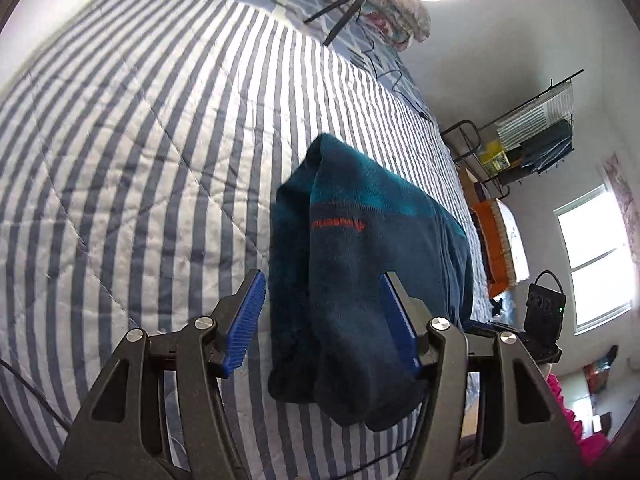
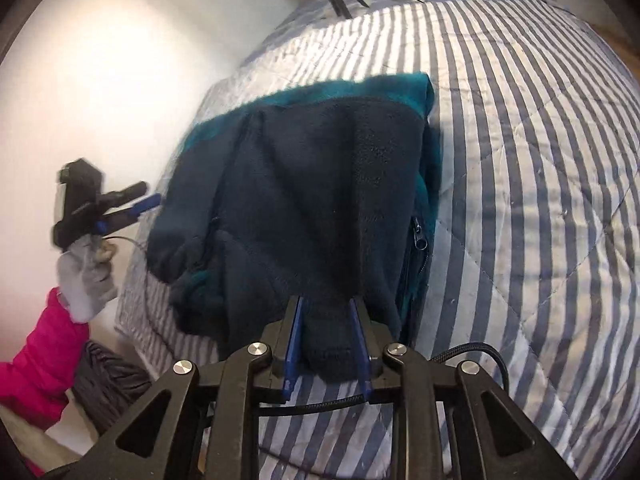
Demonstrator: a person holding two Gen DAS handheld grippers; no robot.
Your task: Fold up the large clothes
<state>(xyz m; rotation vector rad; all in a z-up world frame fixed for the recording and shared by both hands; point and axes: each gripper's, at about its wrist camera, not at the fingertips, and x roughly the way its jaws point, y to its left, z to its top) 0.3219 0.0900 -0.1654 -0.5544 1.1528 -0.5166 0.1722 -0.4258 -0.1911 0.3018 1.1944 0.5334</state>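
Observation:
A navy and teal fleece jacket (image 1: 360,264) lies folded into a thick bundle on the striped quilt (image 1: 140,152), near the bed's edge. My left gripper (image 1: 324,296) is open, its blue pads on either side of the bundle's near end without pinching it. In the right wrist view the same jacket (image 2: 304,184) fills the middle, with a side zipper (image 2: 420,236) showing. My right gripper (image 2: 328,320) is shut on a fold of the jacket's near edge. The left gripper also shows in the right wrist view (image 2: 132,204), at the jacket's far left side.
The striped quilt (image 2: 520,160) spreads wide to the right. A tripod (image 1: 344,8) and a black cable (image 1: 392,76) lie near the pillows (image 1: 384,12). A wire rack (image 1: 532,136) and orange box (image 1: 492,240) stand beside the bed by a window (image 1: 596,256).

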